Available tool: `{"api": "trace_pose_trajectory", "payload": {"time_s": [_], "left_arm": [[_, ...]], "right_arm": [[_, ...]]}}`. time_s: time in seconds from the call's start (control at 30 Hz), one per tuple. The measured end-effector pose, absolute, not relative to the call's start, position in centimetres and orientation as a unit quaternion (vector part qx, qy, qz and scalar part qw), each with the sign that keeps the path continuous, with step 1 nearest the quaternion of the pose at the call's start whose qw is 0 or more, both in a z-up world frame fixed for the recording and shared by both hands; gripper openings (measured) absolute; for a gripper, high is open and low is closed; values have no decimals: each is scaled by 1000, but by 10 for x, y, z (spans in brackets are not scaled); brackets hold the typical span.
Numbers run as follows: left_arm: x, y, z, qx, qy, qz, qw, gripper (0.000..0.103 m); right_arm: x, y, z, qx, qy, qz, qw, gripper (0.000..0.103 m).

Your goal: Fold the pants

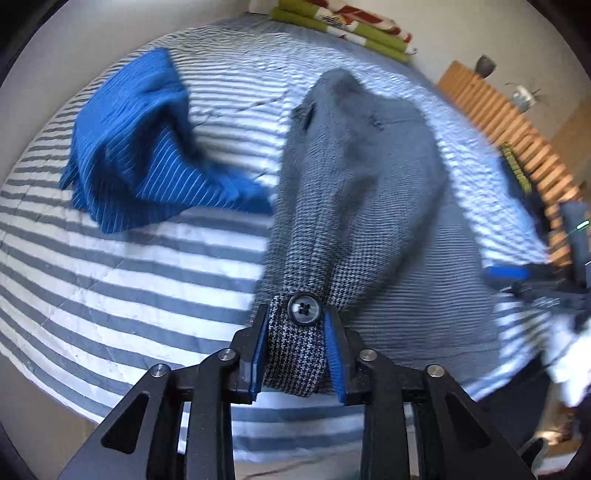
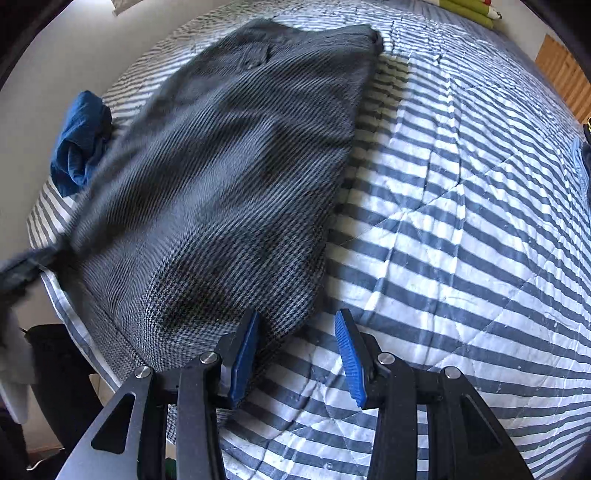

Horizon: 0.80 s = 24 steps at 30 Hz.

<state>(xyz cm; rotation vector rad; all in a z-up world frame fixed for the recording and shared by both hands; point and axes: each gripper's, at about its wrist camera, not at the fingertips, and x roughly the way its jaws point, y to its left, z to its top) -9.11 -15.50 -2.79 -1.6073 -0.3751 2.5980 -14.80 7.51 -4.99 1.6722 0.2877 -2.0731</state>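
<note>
Grey houndstooth pants (image 1: 354, 177) lie along a bed with a blue-and-white striped cover (image 1: 110, 295). My left gripper (image 1: 297, 314) is shut on the waistband, both blue pads pressing the cloth just below a black button (image 1: 303, 308). That end is lifted off the bed. In the right wrist view the pants (image 2: 221, 166) spread up and to the left. My right gripper (image 2: 297, 317) is open above the striped cover (image 2: 461, 221). Its left finger (image 2: 243, 354) is beside the pants' near edge, with nothing gripped. It appears blurred at the right edge of the left wrist view (image 1: 517, 273).
A blue pinstriped garment (image 1: 140, 155) lies crumpled left of the pants, seen again (image 2: 79, 140) at the bed's far edge. A folded green, red and white blanket (image 1: 343, 26) lies at the head. Wooden slatted furniture (image 1: 517, 129) stands on the right. The bed's edge runs close below both grippers.
</note>
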Motion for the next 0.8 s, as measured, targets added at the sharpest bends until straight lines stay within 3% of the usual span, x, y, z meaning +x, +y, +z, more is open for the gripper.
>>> {"api": "trace_pose_trajectory", "payload": {"time_s": [0.03, 0.07, 0.1, 0.4, 0.63, 0.7, 0.77, 0.8], "left_arm": [[-92, -155, -27, -520, -123, 845, 32, 40], [-97, -155, -22, -522, -120, 844, 22, 55], [-99, -155, -16, -517, -116, 848, 15, 61], [-159, -126, 56, -431, -33, 900, 46, 61], [-269, -96, 9, -496, -24, 863, 95, 50], [-282, -92, -6, -508, 7, 859, 68, 44], [-290, -91, -17, -498, 75, 863, 24, 43], [-296, -95, -24, -497, 91, 863, 7, 48]], "right_arm": [[-149, 76, -47, 606, 105, -754, 229, 39], [-150, 78, -44, 603, 106, -757, 229, 39], [-151, 79, -42, 599, 107, -760, 229, 39], [-148, 66, -23, 532, 80, -805, 249, 39], [-144, 29, -39, 506, 139, -818, 234, 35], [-145, 26, -46, 510, 152, -815, 229, 35], [-145, 27, -54, 516, 164, -810, 228, 35], [-143, 28, -56, 514, 171, -809, 230, 35]]}}
